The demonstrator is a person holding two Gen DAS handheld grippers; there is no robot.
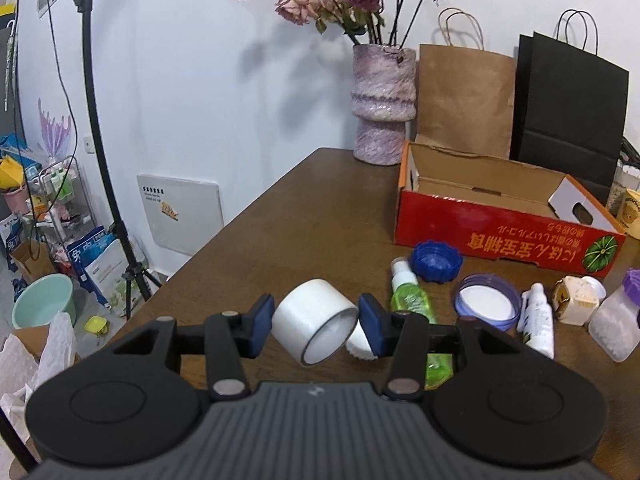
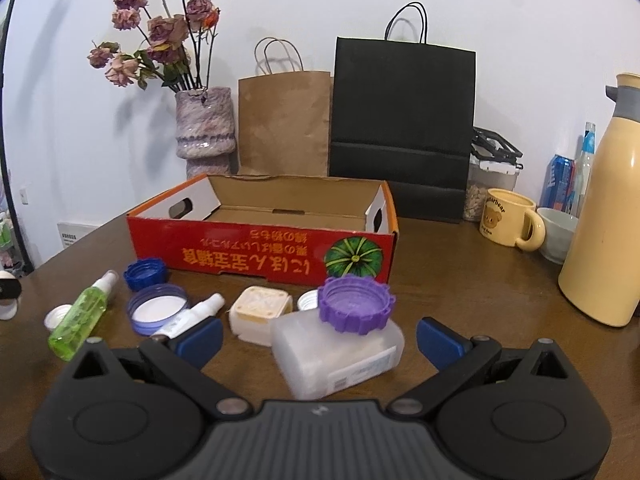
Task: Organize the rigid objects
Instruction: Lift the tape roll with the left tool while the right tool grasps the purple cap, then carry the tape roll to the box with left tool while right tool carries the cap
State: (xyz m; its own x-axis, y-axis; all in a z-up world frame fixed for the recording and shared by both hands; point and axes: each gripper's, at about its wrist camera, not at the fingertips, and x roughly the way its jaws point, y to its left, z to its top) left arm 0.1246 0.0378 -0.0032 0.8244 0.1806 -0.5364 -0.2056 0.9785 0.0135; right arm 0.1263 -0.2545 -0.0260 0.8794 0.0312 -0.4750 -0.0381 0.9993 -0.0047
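The dark brown wooden worktop [image 2: 460,280] carries everything, and at its back stands the open red cardboard box with a pumpkin picture [image 2: 280,254], which looks empty and is probably where the loose things belong.

In front of the box, the translucent plastic jar with a purple ribbed lid [image 2: 340,344] lies tilted between the blue pads of the right tongs [image 2: 320,340]. Those pads stand wide apart and touch nothing. If they close now, I judge the smooth, slanted jar could squirt out or roll against the cream square container [image 2: 260,314] just beside it.

The left tongs [image 1: 316,326] grip a white roll of tape [image 1: 314,322] across its width, raised above the worktop near its left edge, well apart from the box. The roll sits askew between the pads, so a quick swing could let it twist free and drop among the green spray bottle [image 1: 410,304], the small white spray bottle [image 1: 538,320] and the loose blue screw cap [image 1: 436,262].
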